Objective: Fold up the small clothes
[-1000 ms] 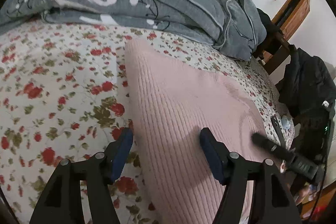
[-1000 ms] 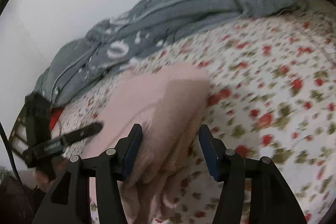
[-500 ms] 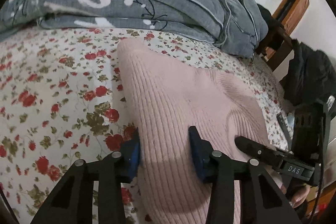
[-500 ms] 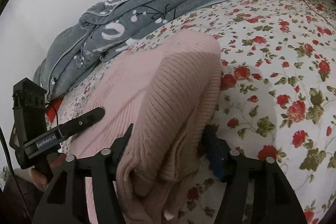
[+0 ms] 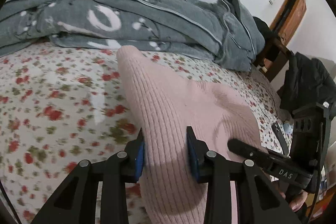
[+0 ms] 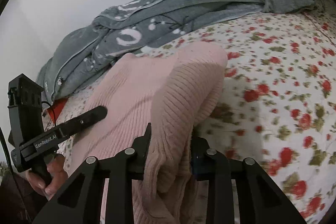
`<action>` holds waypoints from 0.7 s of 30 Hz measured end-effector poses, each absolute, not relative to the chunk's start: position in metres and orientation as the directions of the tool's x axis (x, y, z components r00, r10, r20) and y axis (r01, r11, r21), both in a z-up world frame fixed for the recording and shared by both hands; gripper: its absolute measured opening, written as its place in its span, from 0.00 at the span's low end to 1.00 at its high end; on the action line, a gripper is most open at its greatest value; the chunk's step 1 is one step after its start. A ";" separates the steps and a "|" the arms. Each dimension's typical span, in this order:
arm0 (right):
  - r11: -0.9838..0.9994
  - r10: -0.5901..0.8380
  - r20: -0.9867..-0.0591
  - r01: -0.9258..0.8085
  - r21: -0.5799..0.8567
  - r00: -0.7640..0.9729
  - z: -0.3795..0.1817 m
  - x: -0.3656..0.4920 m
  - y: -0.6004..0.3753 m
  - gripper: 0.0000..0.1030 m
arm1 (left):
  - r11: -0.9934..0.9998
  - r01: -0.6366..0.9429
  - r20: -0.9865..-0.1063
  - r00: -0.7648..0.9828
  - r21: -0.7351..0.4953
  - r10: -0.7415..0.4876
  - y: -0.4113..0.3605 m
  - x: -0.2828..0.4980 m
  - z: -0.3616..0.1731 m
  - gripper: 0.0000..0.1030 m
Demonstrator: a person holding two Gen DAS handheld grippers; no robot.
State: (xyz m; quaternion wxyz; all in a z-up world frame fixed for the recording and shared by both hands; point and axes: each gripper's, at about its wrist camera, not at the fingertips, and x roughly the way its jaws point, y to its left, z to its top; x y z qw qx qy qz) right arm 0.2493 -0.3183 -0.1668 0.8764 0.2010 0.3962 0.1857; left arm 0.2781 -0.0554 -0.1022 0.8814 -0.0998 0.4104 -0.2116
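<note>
A pink ribbed sweater lies on the floral bedsheet. My left gripper has its near left edge bunched between its blue pads, and its jaws are closing on the fabric. In the right wrist view the sweater is folded over at its right side. My right gripper pinches that gathered fold, and its jaws are also closing. Each view shows a finger of the other gripper resting over the sweater: the right one's finger and the left one's finger.
A rumpled grey quilt is piled along the far side of the bed, by the wall. A dark jacket hangs at the right near wooden furniture. A phone lies at the bed's right edge. A person's hand holds the left gripper's handle.
Both grippers went from wide open around the sweater's near edge to pinching the fabric. The left one has lifted a little with the fabric.
</note>
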 end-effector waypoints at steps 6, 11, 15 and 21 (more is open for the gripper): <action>0.813 0.559 -0.594 -0.242 0.529 0.579 -0.161 0.267 -0.261 0.28 | 0.922 0.205 -0.690 0.614 -0.329 -0.383 0.004 0.279 -0.100 0.33; 0.817 0.571 -0.620 -0.301 0.492 0.538 -0.172 0.277 -0.213 0.28 | 0.932 0.139 -0.708 0.615 -0.334 -0.346 0.045 0.282 -0.116 0.34; 0.848 0.528 -0.653 -0.292 0.443 0.543 -0.189 0.280 -0.212 0.47 | 0.935 0.127 -0.732 0.591 -0.331 -0.339 0.048 0.286 -0.139 0.44; 0.872 0.486 -0.632 -0.282 0.401 0.603 -0.158 0.271 -0.232 0.51 | 0.938 0.154 -0.722 0.604 -0.311 -0.338 0.053 0.276 -0.133 0.53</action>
